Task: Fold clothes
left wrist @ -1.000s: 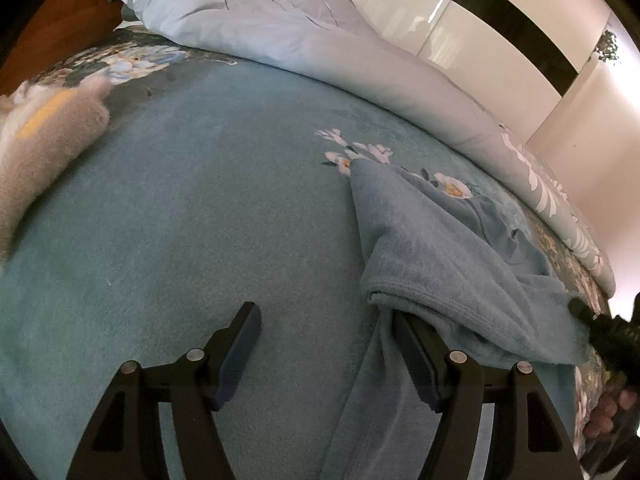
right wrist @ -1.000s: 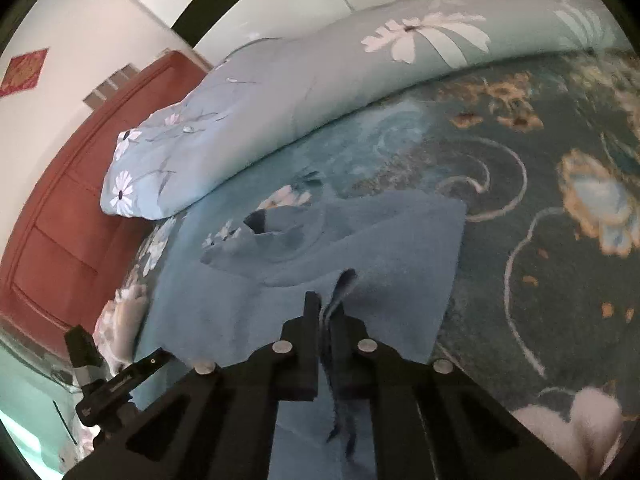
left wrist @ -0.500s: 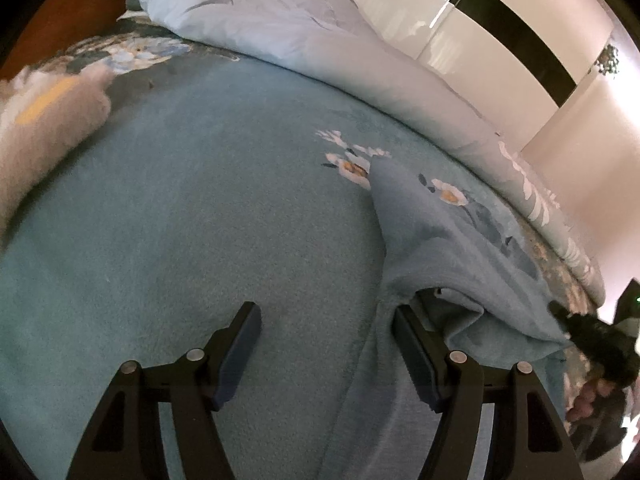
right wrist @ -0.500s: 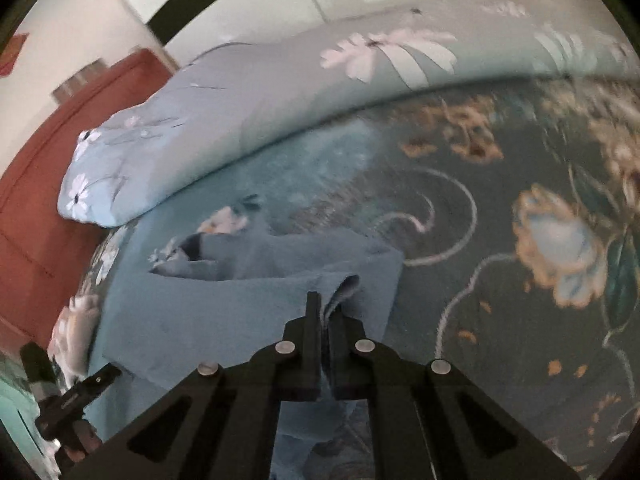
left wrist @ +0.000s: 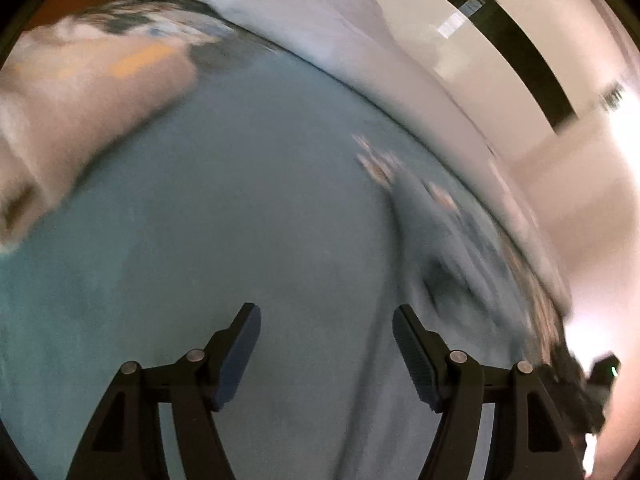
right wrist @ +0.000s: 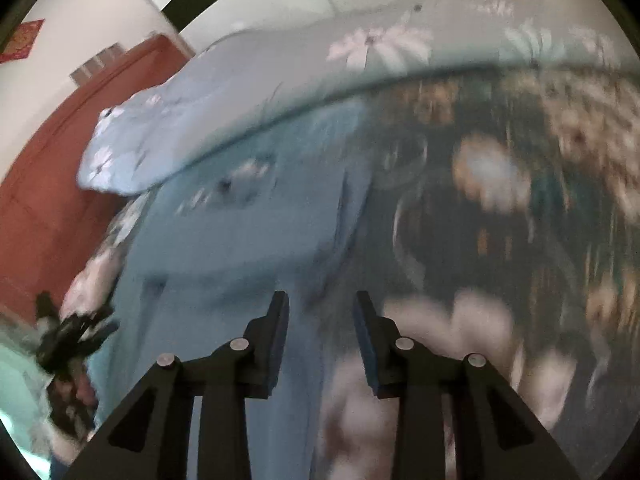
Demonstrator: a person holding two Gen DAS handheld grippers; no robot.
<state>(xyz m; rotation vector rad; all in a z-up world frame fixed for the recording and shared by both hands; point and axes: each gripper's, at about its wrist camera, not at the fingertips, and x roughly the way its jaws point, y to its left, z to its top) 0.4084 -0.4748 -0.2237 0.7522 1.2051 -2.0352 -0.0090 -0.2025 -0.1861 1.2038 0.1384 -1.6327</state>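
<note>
Both grippers, left (left wrist: 326,350) and right (right wrist: 322,334), are hanging released, empty, with the cloth (right wrist: 240,248) lying just ahead on the bed (right wrist: 500,240).

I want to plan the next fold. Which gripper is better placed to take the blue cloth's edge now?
Probably the left gripper: it is open and an edge of the blue cloth lies just by it. The right gripper, also open and empty, hangs at the cloth's border with the bedspread.

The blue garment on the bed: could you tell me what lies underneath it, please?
The blue garment lies on a dark floral bedspread, which shows beside it. What it covers beneath is hidden, and the frames are blurred.
</note>
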